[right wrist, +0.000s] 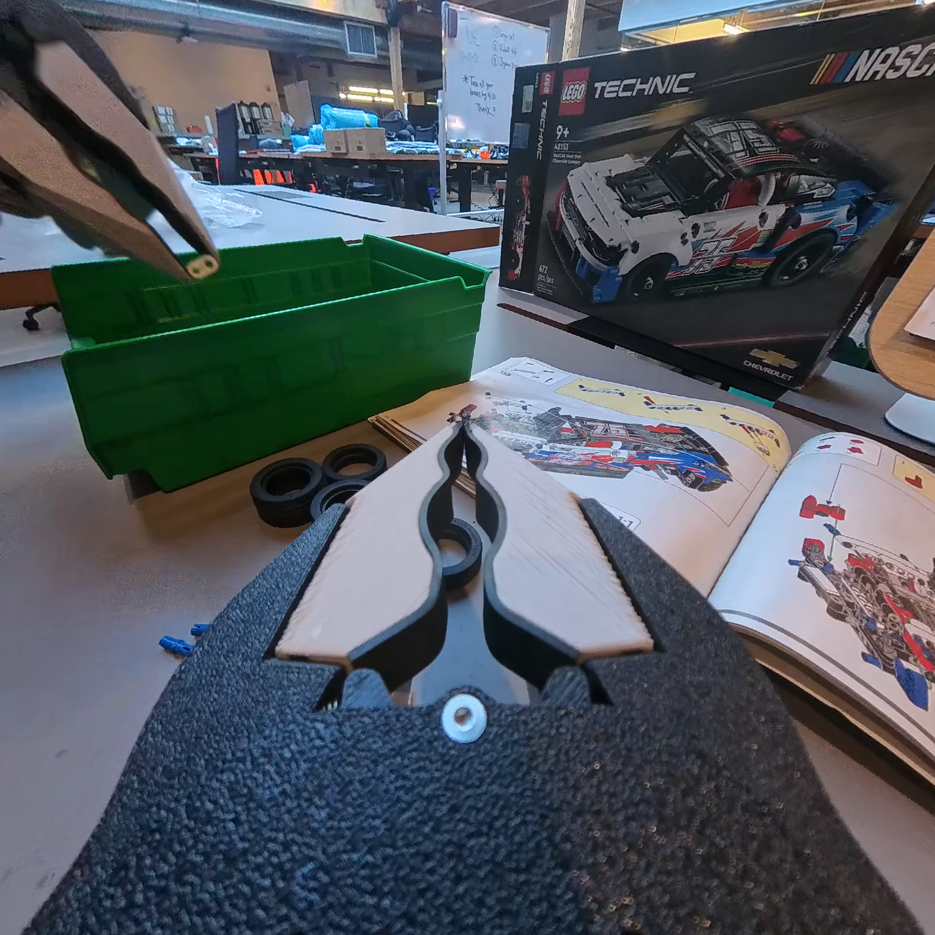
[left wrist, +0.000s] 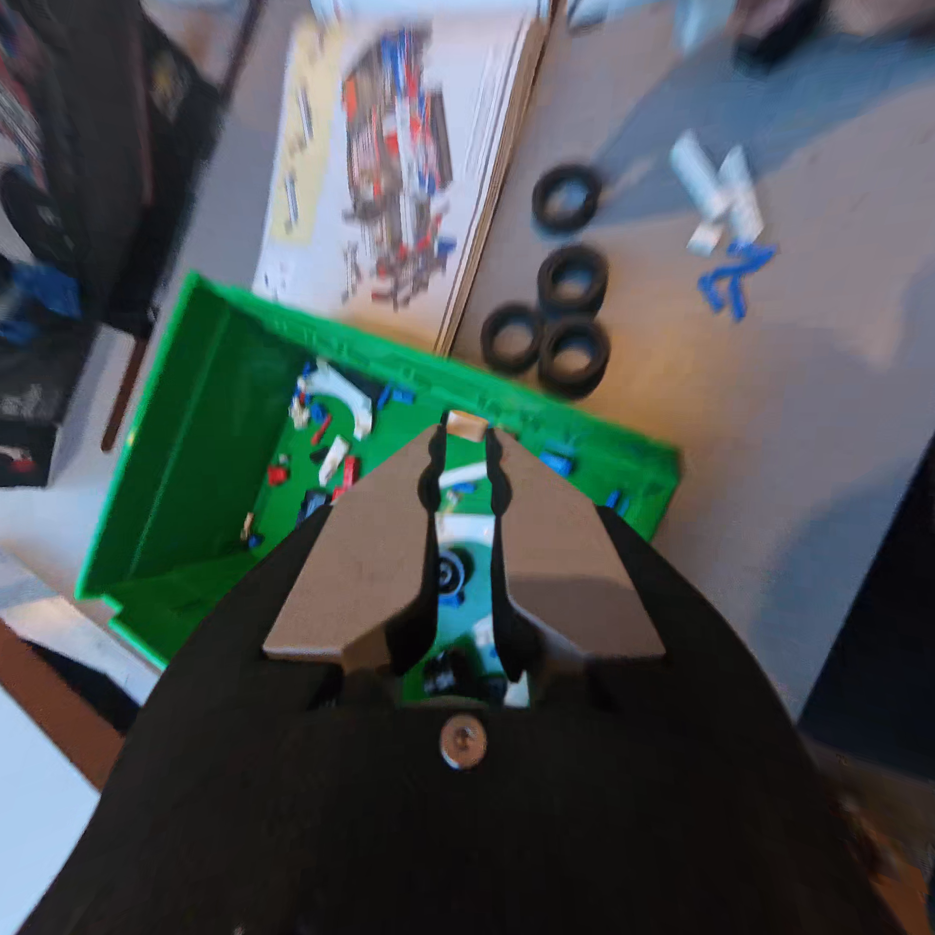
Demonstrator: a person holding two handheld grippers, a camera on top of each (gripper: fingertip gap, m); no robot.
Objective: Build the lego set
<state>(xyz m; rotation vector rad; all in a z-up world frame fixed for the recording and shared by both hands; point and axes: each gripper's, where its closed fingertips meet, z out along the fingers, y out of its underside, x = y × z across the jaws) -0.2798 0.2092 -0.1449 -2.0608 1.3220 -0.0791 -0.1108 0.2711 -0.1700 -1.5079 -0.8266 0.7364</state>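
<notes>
The right gripper [right wrist: 463,430] lies nearest, low over the counter [right wrist: 101,582], its fingers clenched tip to tip on nothing; a single black tyre [right wrist: 463,556] shows on the counter through the gap behind the tips. The left gripper [left wrist: 466,427] hovers over the green bin [left wrist: 192,455], its fingers grasping a small tan lego piece [left wrist: 468,424] at their very tips, above the bin's far wall. Loose white, red and blue lego parts [left wrist: 329,430] lie scattered on the bin floor. Just beside the bin sit three more black tyres [right wrist: 308,485], touching one another. Next to them lies the open instruction booklet [right wrist: 657,480]. Small blue pins [right wrist: 174,645] lie near the right gripper. The set's box [right wrist: 708,202] stands behind the booklet.
</notes>
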